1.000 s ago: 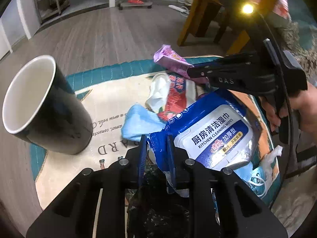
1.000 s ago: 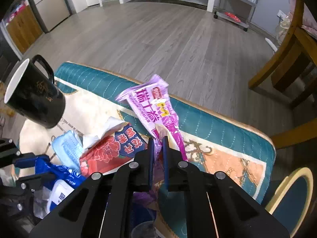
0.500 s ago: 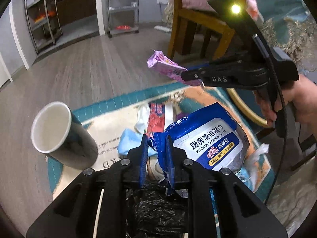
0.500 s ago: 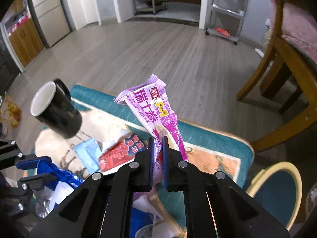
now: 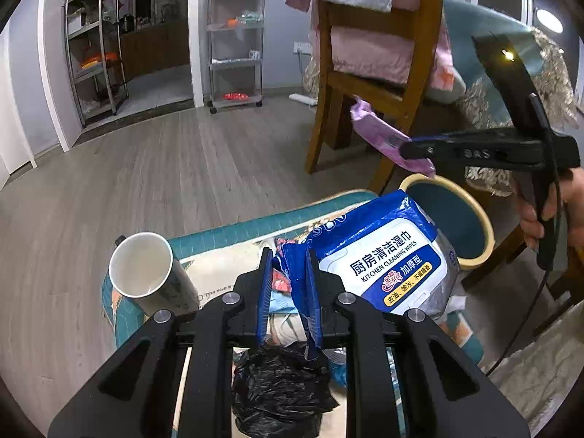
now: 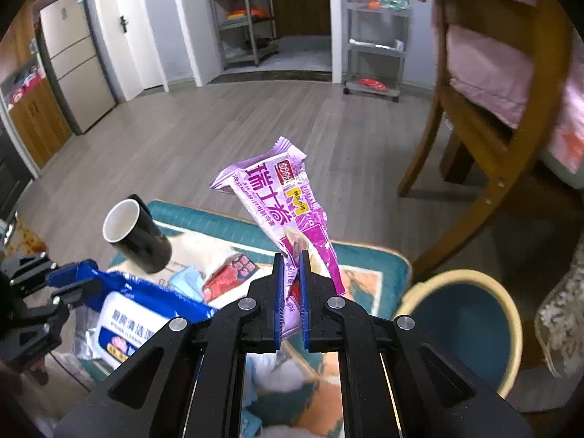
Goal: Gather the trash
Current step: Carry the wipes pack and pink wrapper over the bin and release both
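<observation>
My left gripper [image 5: 289, 259] is shut on the crumpled edge of a blue kitchen wipes pack [image 5: 383, 259], which hangs lifted above the small table. The same pack [image 6: 135, 314] shows at lower left in the right wrist view, with the left gripper [image 6: 54, 273] on it. My right gripper [image 6: 292, 259] is shut on a purple snack wrapper [image 6: 281, 204] that stands up from the jaws. From the left wrist view the right gripper [image 5: 405, 151] holds the purple wrapper [image 5: 383, 135] above a blue bin with a cream rim [image 5: 449, 215]. The bin [image 6: 460, 321] lies at lower right.
A black mug with white inside [image 6: 135, 233] stands on the patterned teal table mat [image 6: 219, 226]. A red wrapper [image 6: 228, 273], light blue mask [image 6: 184, 279] and black plastic bag [image 5: 281, 387] lie below. A wooden chair [image 5: 365, 84] stands behind; a hand [image 5: 547, 215] holds the right gripper.
Both grippers have risen with their loads. The wipes pack came up off the table, the purple wrapper moved up and right toward the bin, and more of the room shows.
</observation>
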Demonstrator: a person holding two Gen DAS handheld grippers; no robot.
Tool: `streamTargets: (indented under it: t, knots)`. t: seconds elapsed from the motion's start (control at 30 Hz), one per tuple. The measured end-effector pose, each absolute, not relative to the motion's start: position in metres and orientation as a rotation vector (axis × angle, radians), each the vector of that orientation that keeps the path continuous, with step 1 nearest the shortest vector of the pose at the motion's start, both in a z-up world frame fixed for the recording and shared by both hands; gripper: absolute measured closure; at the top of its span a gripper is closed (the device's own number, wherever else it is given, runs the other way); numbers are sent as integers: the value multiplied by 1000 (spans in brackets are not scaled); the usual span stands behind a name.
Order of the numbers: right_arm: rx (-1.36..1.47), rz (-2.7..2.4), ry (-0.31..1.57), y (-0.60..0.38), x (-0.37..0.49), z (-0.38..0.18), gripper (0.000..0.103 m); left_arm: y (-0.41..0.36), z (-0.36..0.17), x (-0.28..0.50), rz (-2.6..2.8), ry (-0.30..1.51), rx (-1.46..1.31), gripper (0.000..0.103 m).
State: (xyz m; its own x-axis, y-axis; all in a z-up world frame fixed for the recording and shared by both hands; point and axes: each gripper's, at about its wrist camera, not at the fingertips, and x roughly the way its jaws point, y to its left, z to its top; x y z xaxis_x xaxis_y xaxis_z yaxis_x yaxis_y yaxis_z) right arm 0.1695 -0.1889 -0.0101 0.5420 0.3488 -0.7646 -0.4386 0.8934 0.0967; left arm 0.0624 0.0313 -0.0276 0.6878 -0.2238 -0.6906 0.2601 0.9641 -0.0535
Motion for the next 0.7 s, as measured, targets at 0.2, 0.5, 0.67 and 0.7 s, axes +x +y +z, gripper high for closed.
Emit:
streamTargets:
  t: [0.2,0.5,0.67,0.7]
  knots:
    - [-110,449,858,-209,148,8,94,22,-15,54,-286,733,55,86]
    - [-48,391,845,-256,123,18,94,-5,-2,52,-330,703,67,86]
    - [28,314,852,-295,113,16,94,-27,-1,59,-359,701,69,86]
    - [49,304,845,-304,110,16,94,-32,-1,61,-364,701,71,86]
